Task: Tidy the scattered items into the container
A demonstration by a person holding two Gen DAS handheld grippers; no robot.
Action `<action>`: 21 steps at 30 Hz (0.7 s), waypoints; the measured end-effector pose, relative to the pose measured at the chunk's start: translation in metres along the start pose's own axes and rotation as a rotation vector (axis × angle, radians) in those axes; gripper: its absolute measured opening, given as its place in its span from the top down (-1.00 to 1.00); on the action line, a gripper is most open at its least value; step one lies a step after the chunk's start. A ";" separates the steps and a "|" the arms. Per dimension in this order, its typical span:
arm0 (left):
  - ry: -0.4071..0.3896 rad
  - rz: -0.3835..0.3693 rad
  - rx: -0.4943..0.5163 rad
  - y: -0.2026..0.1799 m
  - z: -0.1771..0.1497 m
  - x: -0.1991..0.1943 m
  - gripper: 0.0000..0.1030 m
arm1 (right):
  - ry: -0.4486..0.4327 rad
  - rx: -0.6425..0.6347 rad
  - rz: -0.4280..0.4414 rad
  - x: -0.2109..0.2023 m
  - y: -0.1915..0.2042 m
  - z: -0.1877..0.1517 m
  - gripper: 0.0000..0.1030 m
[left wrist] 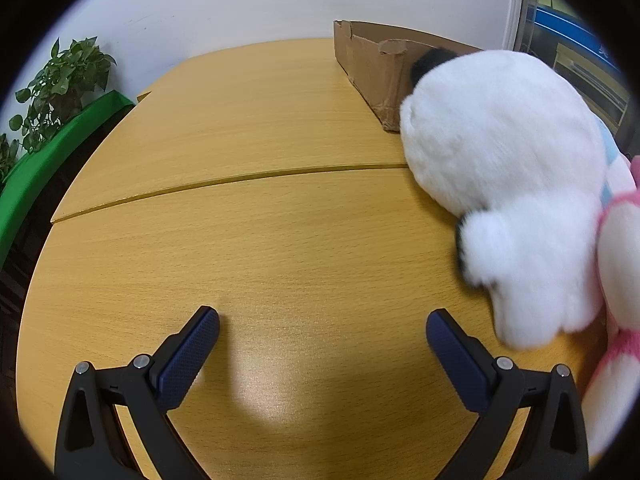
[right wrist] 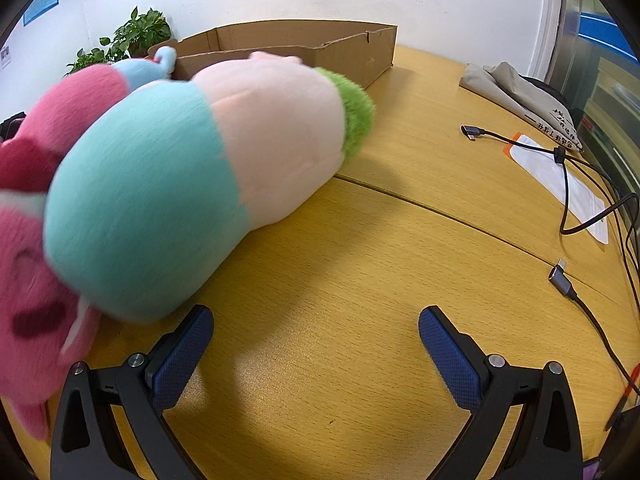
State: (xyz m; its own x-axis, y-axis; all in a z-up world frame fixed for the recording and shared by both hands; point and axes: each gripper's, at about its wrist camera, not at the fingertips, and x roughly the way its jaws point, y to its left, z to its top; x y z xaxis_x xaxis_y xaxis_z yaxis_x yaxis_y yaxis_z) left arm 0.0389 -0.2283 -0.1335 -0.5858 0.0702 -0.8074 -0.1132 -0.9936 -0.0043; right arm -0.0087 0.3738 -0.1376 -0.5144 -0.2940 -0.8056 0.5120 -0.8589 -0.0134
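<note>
Three plush toys (right wrist: 192,168), one cardboard box (right wrist: 304,46), two cables (right wrist: 576,168).

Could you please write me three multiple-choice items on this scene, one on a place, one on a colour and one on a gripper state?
1. Where does the cardboard box stand?
A. on the far part of the table, by the wall
B. on the floor
C. on a chair

2. What colour is the tuft on the pale pink and turquoise plush?
A. black
B. green
C. orange

3. How is the right gripper?
A. shut on a cable
B. shut on a plush
C. open, holding nothing

Key: 1 A, the box sits on the tabletop under the wall; 2 B, the fuzzy end is green; 3 C, only bare table lies between its spread fingers.
</note>
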 end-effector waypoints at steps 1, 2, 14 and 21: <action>0.000 0.000 0.000 0.000 0.000 0.000 -1.00 | 0.000 0.000 0.000 0.000 0.000 0.000 -1.00; 0.000 0.000 0.000 0.000 0.000 0.000 -1.00 | 0.000 0.000 0.000 0.000 0.000 0.000 -1.00; 0.001 0.004 -0.006 0.000 0.000 0.001 -1.00 | 0.000 0.000 0.000 0.000 0.000 0.000 -1.00; 0.000 0.010 -0.013 -0.002 0.004 0.001 -1.00 | 0.000 0.000 0.000 0.000 0.000 -0.001 -1.00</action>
State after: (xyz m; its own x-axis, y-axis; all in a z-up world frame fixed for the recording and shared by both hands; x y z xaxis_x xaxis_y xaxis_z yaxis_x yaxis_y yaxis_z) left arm 0.0347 -0.2261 -0.1321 -0.5865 0.0599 -0.8077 -0.0968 -0.9953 -0.0036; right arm -0.0084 0.3739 -0.1380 -0.5148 -0.2940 -0.8053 0.5121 -0.8588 -0.0138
